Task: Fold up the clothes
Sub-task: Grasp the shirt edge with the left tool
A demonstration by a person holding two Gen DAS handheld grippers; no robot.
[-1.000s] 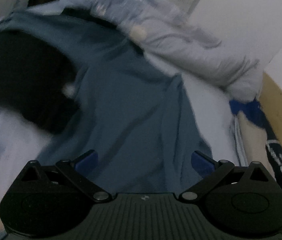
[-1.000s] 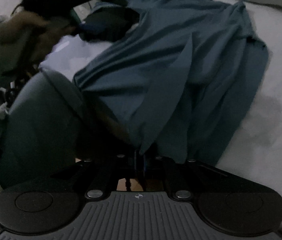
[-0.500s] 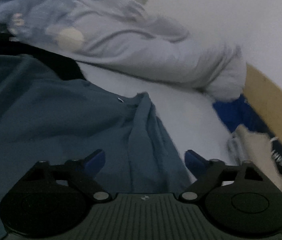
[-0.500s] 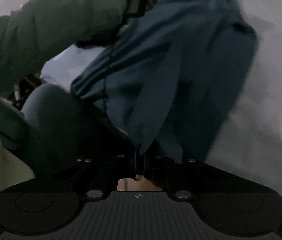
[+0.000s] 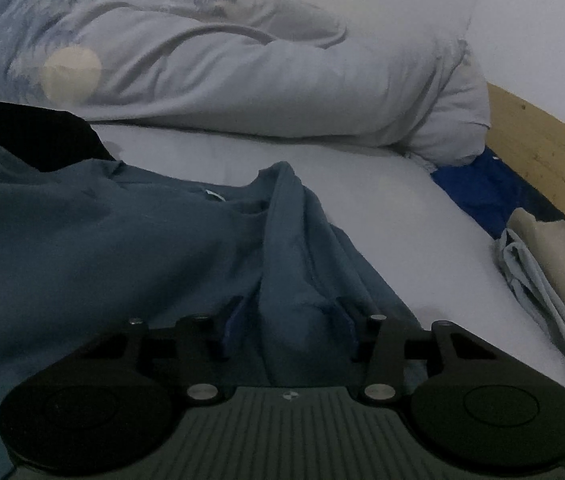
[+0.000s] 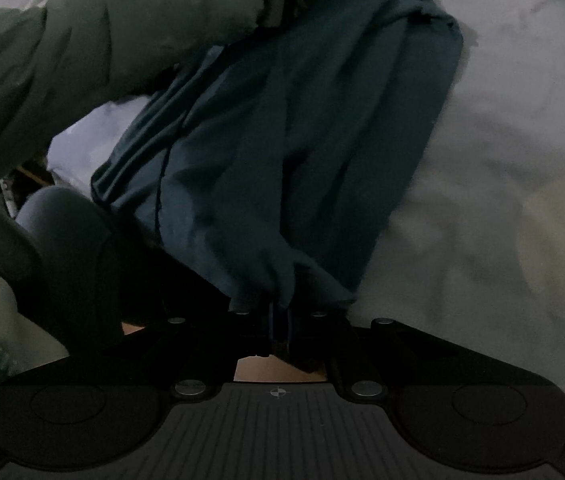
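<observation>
The blue T-shirt (image 5: 122,248) lies spread on the white bed sheet (image 5: 382,208), its collar toward 12 o'clock in the left wrist view, with a raised ridge of fabric running from the shoulder down to 6 o'clock. The left gripper (image 5: 288,326) straddles that ridge: its jaws have just been closing and stand about half open, the bunched fold between the 2 blue pads (image 5: 231,326), though whether they already press on it I cannot tell. This looks like a bid to take the shoulder end so both ends of 1 side can be lifted together. In the right wrist view the right gripper (image 6: 280,322) is clamped tight on the shirt's hem edge at 6 o'clock, and the cloth fans away from it toward 12 o'clock, where the person's sleeve (image 6: 122,40) reaches in at 10 o'clock. A rumpled duvet (image 5: 242,60) lies beyond the shirt at 12 o'clock, clear of it.
</observation>
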